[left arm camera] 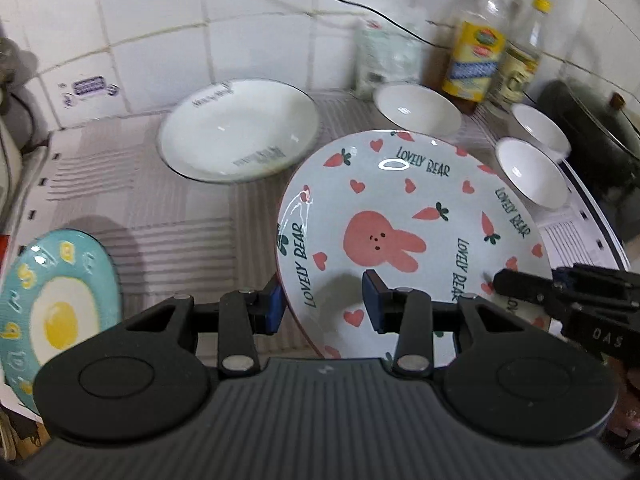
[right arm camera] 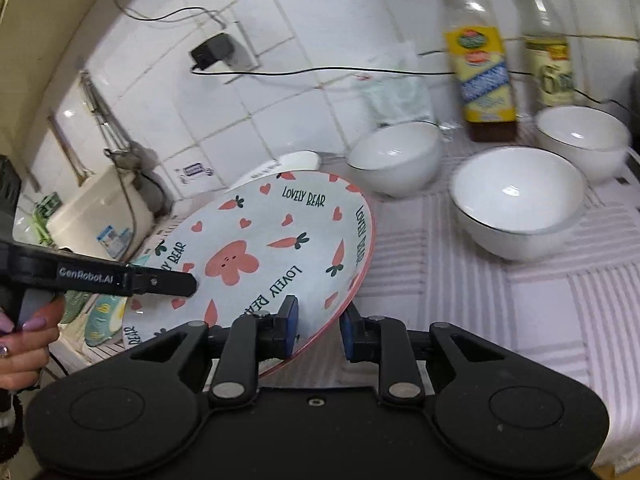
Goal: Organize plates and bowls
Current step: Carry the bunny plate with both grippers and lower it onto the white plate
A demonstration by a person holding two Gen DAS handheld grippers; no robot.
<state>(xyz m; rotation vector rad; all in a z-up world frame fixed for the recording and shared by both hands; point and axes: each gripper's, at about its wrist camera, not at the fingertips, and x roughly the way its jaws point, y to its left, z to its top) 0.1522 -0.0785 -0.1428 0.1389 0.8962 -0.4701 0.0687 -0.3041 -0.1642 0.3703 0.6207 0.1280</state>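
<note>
— What did the left gripper (left arm camera: pixel 324 304) have?
— Its fingers stood partly apart, clamped across the near rim of the bunny plate (left arm camera: pixel 412 236), which hung tilted above the striped cloth (left arm camera: pixel 180 216).
— And the right gripper (right arm camera: pixel 319 330)?
— It straddled the opposite rim with a slim gap at the outer pad, so it was not pressing.
— Around them?
— A white plate (left arm camera: pixel 240 132) lay behind, three white bowls (right arm camera: pixel 516 200) stood to the right, and an egg plate (left arm camera: pixel 56 304) lay to the left.

Bunny plate (left arm camera: pixel 412 216): glossy glazed ceramic. White bowls (right arm camera: pixel 516 200): same glaze. Worktop cloth (right arm camera: pixel 500 312): matt ribbed fabric. Wall tiles (left arm camera: pixel 248 32): shiny. Claw (left arm camera: pixel 324 304): matt black plastic.
</note>
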